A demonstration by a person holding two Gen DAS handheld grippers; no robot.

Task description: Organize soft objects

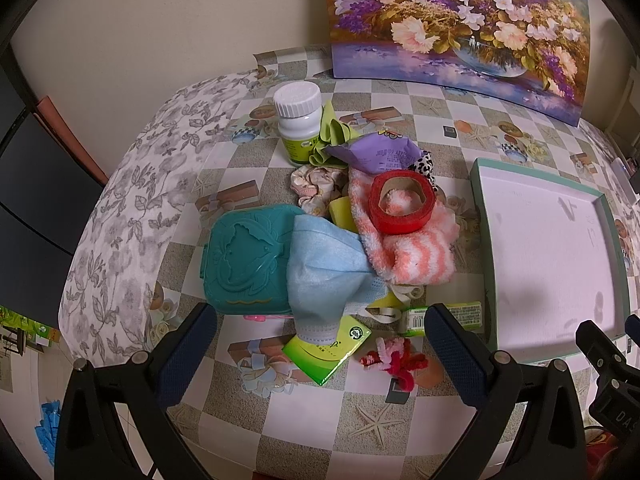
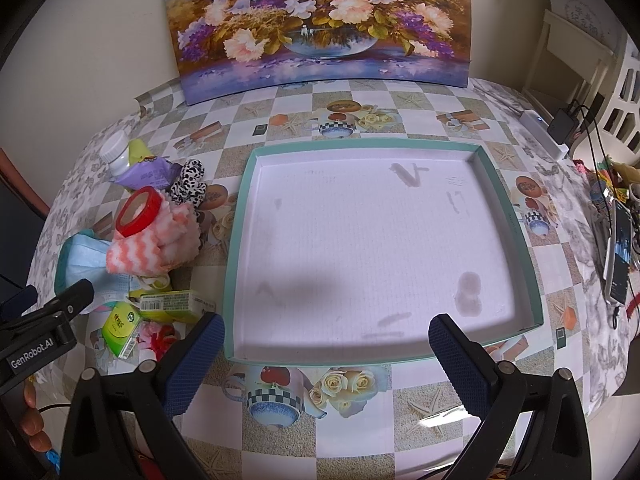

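Teal plastic marks the left end of the pile: a moulded teal case (image 1: 244,260) lies toward the left edge of the table (image 1: 304,416), with bare checkered cloth between it and that edge. A blue face mask (image 1: 324,268) drapes over the case's right side and reaches down onto a green tissue pack (image 1: 328,354) near the front edge. Behind them a white pill bottle (image 1: 298,124) stands upright, with a purple packet (image 1: 376,154) just to its right. A pink-and-white striped fluffy sock (image 1: 408,248) lies right of the mask, and a red tape roll (image 1: 402,202) rests on top of it. A black-and-white spotted scrunchie (image 2: 188,182) sits at the pile's back right. A red-and-pink pipe-cleaner tangle (image 1: 394,358) lies alone near the front edge, with open cloth around it.

The left gripper (image 1: 320,356) hovers over the front of the pile, its jaws spread wide and holding nothing.

A narrow strip of cloth separates the pile from a shallow teal-rimmed box lid (image 2: 236,240), whose white floor holds no objects. The right gripper (image 2: 326,364) hangs over the lid's front rim, jaws wide apart and clasping nothing. Open table lies before the lid's front rim and behind its far one, where a flower painting (image 2: 320,20) leans against the wall.
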